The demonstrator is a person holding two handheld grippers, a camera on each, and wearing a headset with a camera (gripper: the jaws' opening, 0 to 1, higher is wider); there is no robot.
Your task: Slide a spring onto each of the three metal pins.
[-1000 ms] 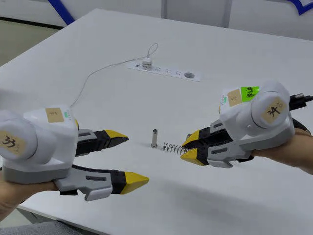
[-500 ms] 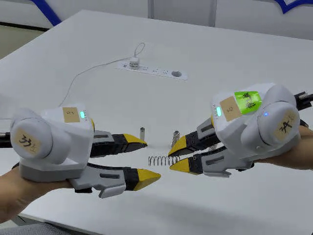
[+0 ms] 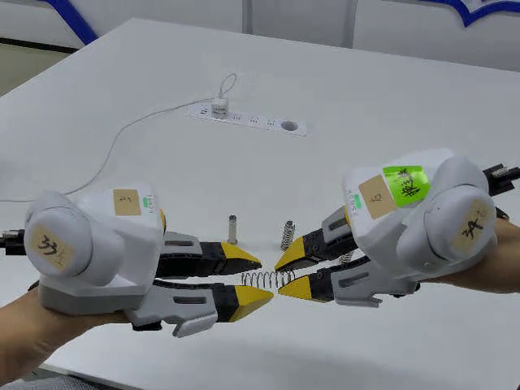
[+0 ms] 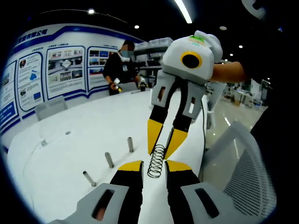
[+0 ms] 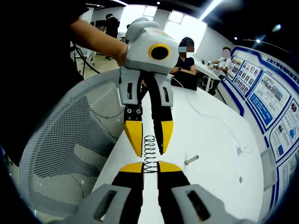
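White desk [image 3: 162, 154], spring [image 3: 262, 280] bridged between both grippers.
Half a second back the left gripper [image 3: 266, 277] gaped beside the spring; now its yellow tips have narrowed around the free end, whether pinching I cannot tell, while the right gripper [image 3: 279, 280] stays clamped on the other end: likely a re-grip before threading. Fine wire coil, held level above the desk; a smooth, upright metal pin [image 3: 233, 229] stands bare just behind.

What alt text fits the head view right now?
The right tool grips a spring level, its free end between the tips of the open left tool. Behind, on the white table, stand a bare pin and a spring-covered pin.
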